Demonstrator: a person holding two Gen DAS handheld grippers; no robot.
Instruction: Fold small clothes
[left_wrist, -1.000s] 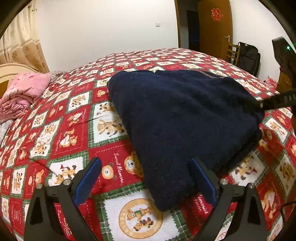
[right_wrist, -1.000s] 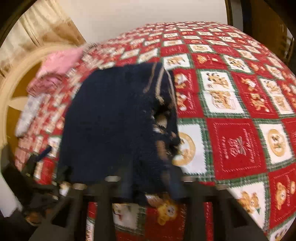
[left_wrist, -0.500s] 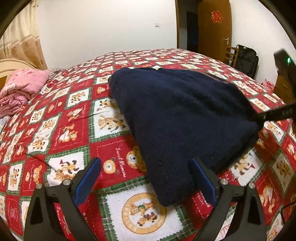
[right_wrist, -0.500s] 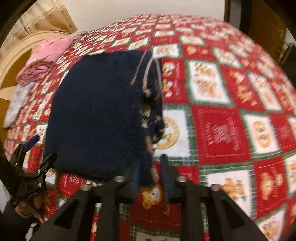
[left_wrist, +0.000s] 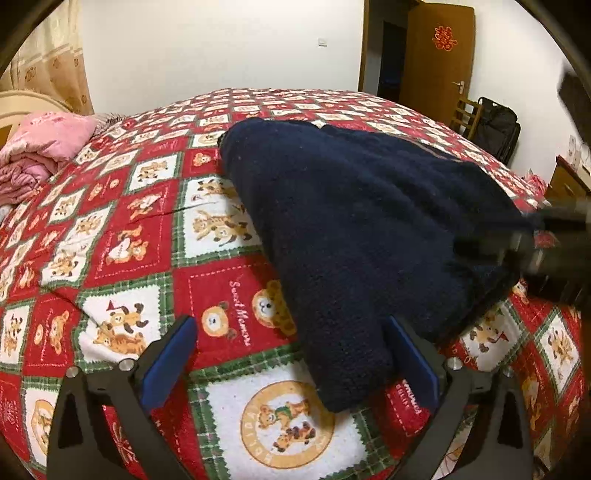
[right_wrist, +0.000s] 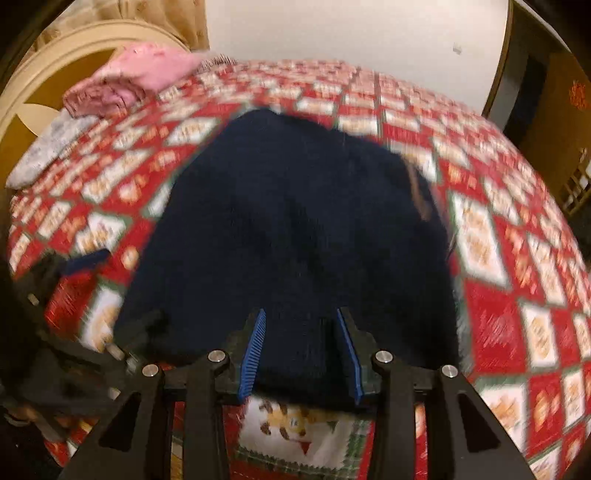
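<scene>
1. the left gripper (left_wrist: 288, 354) is wide open just above the bed, its blue-padded fingers (left_wrist: 168, 363) spread either side of the near corner of the dark navy knitted garment (left_wrist: 354, 229); neither pad visibly presses the cloth.
2. the right gripper (right_wrist: 301, 349) has its jaws parted around the garment's near edge, the knit bunched between the ribbed blue pads (right_wrist: 253, 354). the view is motion-blurred, so a firm pinch cannot be confirmed; it reads as open around the hem.
3. the garment lies folded into a thick, roughly triangular bundle in the middle of the red, white and green bear-print patchwork quilt (left_wrist: 129, 236) covering the bed.
4. judged from this, the fold looks largely made and the step in hand seems to be a further fold or tidying of the bundle. the next move calls for both grippers to close on their edges and lift together, low and level, so the layers do not slide apart.
5. both grippers point forward, tilted down toward the quilt, from adjacent sides of the bundle; a folded pink blanket (left_wrist: 44, 144) sits well apart near the headboard.
</scene>
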